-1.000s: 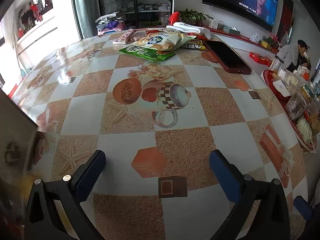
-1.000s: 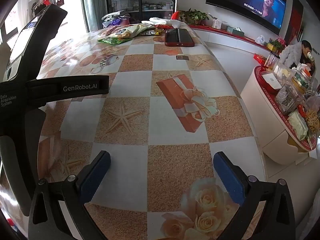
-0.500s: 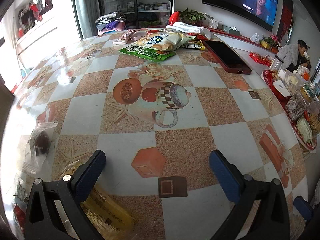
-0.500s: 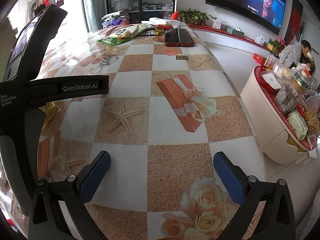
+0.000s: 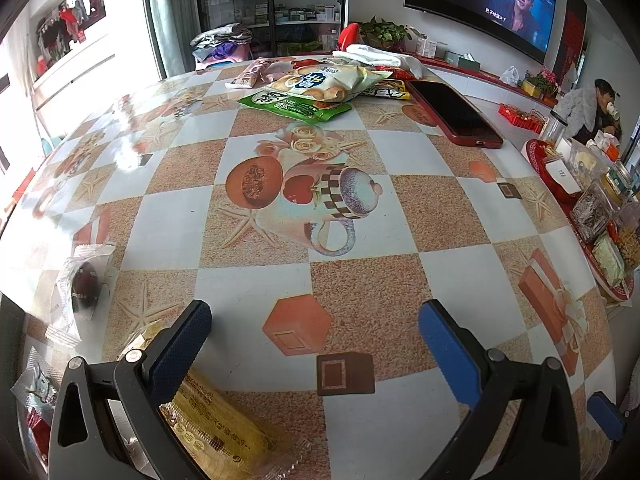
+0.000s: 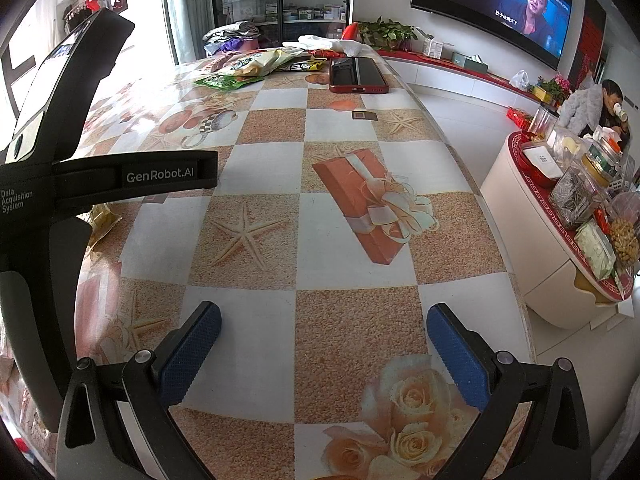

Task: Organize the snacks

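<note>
My left gripper (image 5: 314, 334) hovers open over the patterned table (image 5: 400, 216), with nothing between its fingers. A yellow wrapped snack (image 5: 212, 424) lies under its left finger. A clear packet with a dark round snack (image 5: 80, 286) rests at the near left edge. At the far end lies a heap of snack bags, a cream one (image 5: 320, 80) on a green one (image 5: 294, 106). My right gripper (image 6: 323, 338) is open above bare table near the right edge; the same far heap (image 6: 240, 68) shows there, and the left gripper's black body (image 6: 60, 184) fills the left.
A red-cased phone (image 5: 454, 116) lies at the far right of the table. A white cloth (image 5: 380, 56) sits behind the heap. A low round stand (image 6: 552, 208) with jars and snack tubs stands to the right. A person (image 6: 600, 108) sits beyond it, drinking.
A dark object that covered the left edge of the left wrist view has gone, uncovering the clear packet and the yellow snack. Both grippers have stayed where they were, open.
</note>
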